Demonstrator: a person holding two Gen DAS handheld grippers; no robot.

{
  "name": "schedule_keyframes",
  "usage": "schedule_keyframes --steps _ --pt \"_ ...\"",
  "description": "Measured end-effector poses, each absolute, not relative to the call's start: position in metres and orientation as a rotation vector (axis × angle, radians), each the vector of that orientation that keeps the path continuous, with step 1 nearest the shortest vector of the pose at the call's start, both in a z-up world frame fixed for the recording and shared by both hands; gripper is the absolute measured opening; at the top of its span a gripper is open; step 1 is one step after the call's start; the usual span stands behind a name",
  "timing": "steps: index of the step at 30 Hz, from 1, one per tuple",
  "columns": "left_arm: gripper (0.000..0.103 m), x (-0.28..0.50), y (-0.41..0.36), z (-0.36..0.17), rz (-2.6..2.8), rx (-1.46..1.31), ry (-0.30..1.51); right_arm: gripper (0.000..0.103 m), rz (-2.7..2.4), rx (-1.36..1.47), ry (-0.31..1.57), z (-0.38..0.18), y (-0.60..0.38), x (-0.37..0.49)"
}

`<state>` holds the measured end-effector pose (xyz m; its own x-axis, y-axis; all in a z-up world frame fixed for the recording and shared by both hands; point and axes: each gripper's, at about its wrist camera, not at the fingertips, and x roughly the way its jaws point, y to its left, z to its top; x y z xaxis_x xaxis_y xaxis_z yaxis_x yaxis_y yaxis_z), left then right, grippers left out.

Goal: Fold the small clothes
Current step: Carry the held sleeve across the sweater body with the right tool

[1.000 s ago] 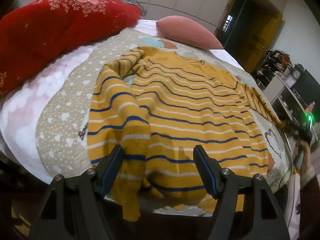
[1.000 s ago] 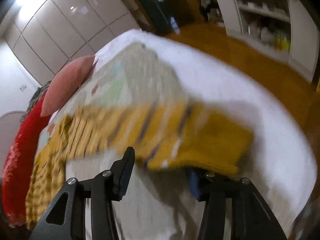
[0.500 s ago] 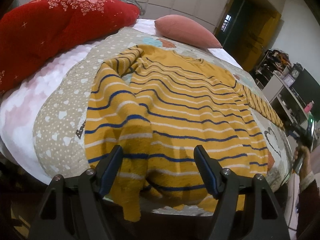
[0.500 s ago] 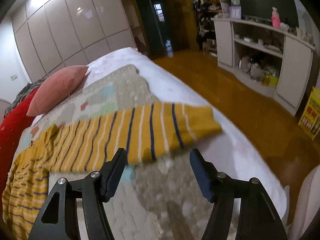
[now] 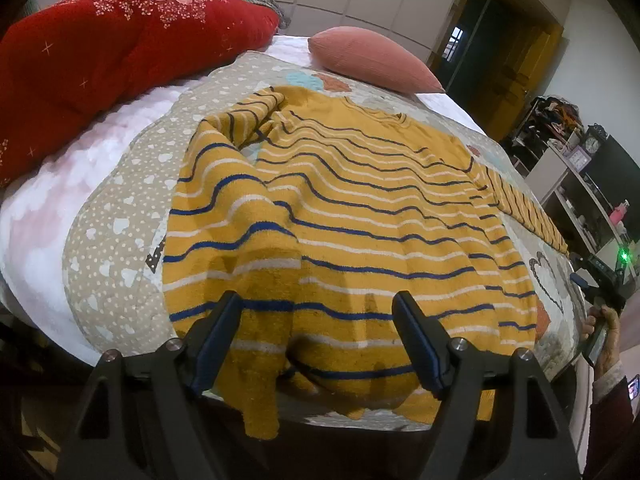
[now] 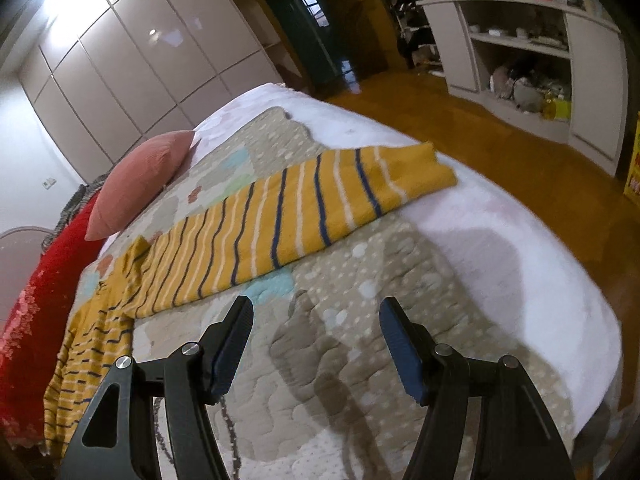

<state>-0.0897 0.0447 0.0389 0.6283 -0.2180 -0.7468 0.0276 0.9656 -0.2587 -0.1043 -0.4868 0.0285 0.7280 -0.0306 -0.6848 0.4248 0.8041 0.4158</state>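
Note:
A mustard sweater with blue and white stripes lies spread on the patterned quilt, hem hanging over the near bed edge. Its one sleeve is folded in over the body. My left gripper hovers over the hem, its jaws opening, the cloth below them and not pinched. The other sleeve lies stretched flat toward the bed's far side. My right gripper stands open a little short of that sleeve, over bare quilt, with nothing between its fingers. It also shows at the left wrist view's right edge as right gripper in a hand.
A red blanket and a pink pillow lie at the head of the bed. White sheet borders the quilt. Beyond the bed edge are wooden floor and a white shelf unit.
The right gripper let the sleeve end go; the sleeve now lies flat and the gripper has drawn back from it. The left gripper stayed put, jaws slightly wider.

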Motion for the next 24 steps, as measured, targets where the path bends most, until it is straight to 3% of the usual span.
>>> schedule_keyframes --steps 14,24 --pt "0.078 -0.087 0.043 0.035 -0.141 -0.225 0.889 0.07 -0.211 0.873 0.629 0.009 -0.521 -0.107" --pt "0.078 -0.081 0.044 0.033 -0.128 -0.23 0.905 0.069 -0.299 0.96 0.616 0.002 -0.554 -0.046"
